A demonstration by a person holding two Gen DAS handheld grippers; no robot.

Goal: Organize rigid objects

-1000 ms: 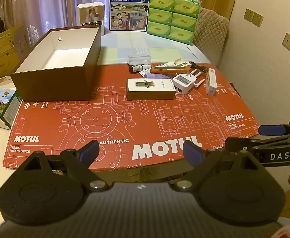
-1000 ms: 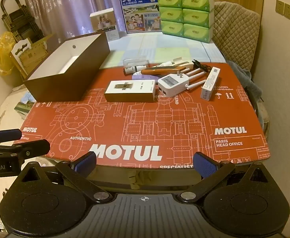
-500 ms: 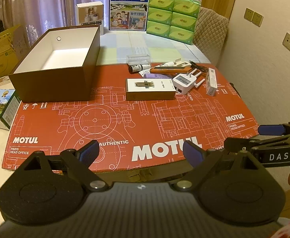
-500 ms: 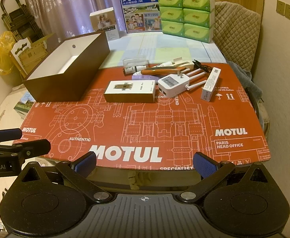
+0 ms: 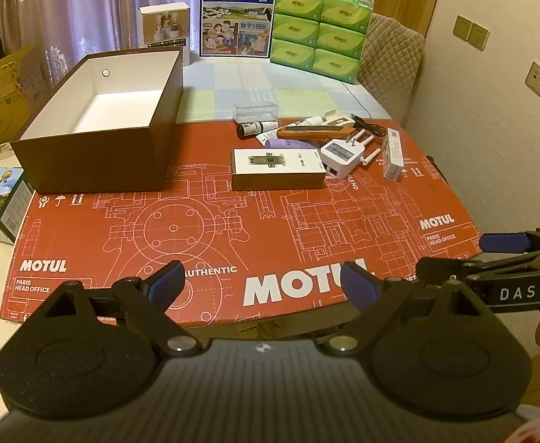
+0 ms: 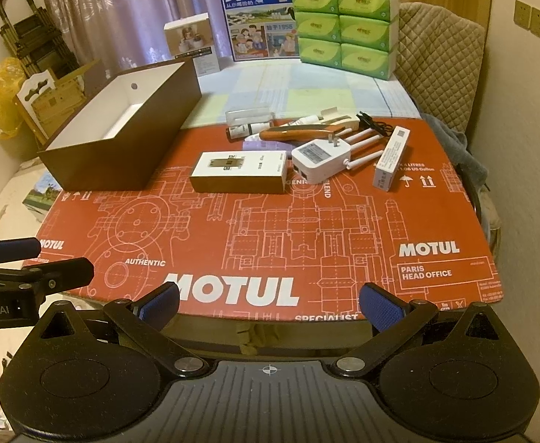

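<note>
Two "MOTUL" logos mark red cardboard sheet [image 6: 270, 229].

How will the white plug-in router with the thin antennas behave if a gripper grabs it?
The white plug-in router looks like a rigid plastic block, probably light and somewhat slick. Its thin antennas stick out sideways and may swing or snag the narrow white carton beside it. Gripping the body seems safer.

Both grippers' fingers [image 5: 166, 284] spread wide, empty.
</note>
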